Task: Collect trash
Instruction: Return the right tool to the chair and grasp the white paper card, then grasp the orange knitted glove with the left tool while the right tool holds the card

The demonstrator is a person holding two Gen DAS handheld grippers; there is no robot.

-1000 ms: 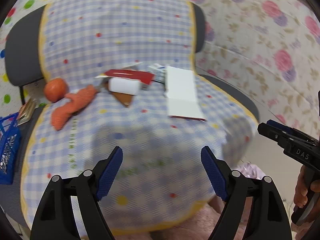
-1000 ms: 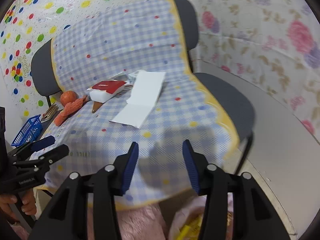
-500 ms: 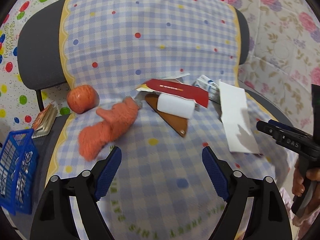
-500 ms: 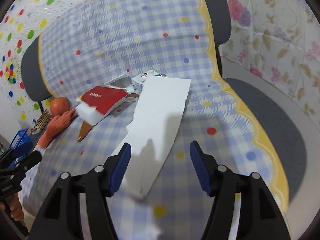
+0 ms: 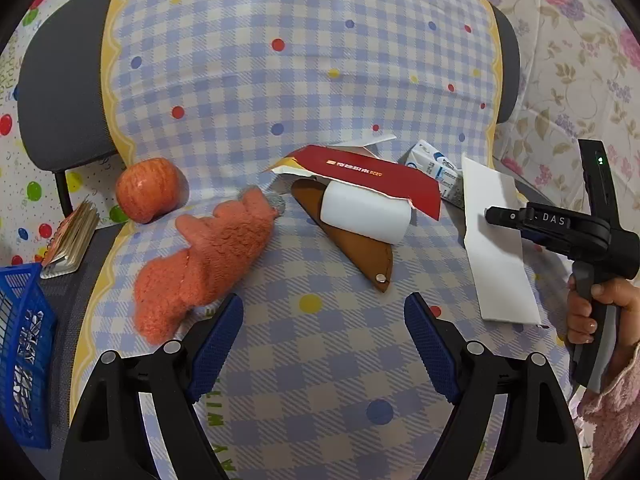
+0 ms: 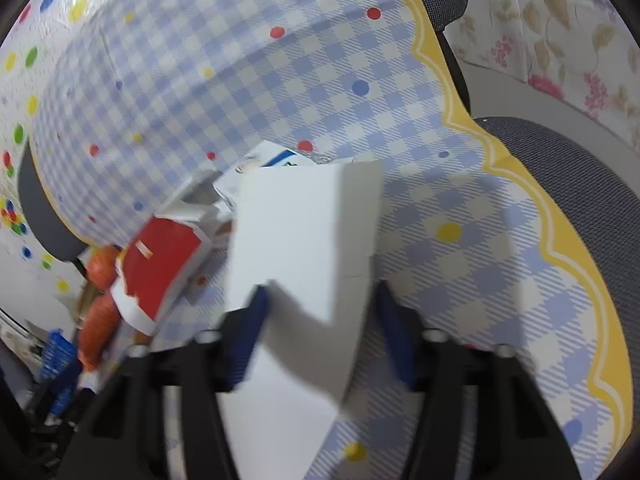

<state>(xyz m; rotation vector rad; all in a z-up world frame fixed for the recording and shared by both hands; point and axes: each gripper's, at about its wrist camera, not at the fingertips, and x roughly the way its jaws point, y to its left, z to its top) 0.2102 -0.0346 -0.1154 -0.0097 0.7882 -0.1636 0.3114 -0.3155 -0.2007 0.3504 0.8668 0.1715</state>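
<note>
Left wrist view gives the whole spread on the checked cloth over the chair seat: an apple at the cloth's left edge, a fuzzy orange glove just beside it, a brown leather sheath with a white foam block on it, and a torn red carton lying over both. A small blue-and-white box pokes out behind, near the right edge. A blue basket and a notepad sit off the cloth to the left.

Only this view shows the right gripper from outside, a hand on its grip, its tip over the white card.

Right wrist view is blurred with motion; the apple and glove are orange smears at its left edge. The white card fills the middle, bent upward at a fold, its near part running down between the two fingers. The jaws are closing around it; whether the pads touch it yet, I cannot tell.

Left gripper hangs spread wide over bare cloth, nothing between its fingers; glove just off its left finger, sheath tip just ahead
</note>
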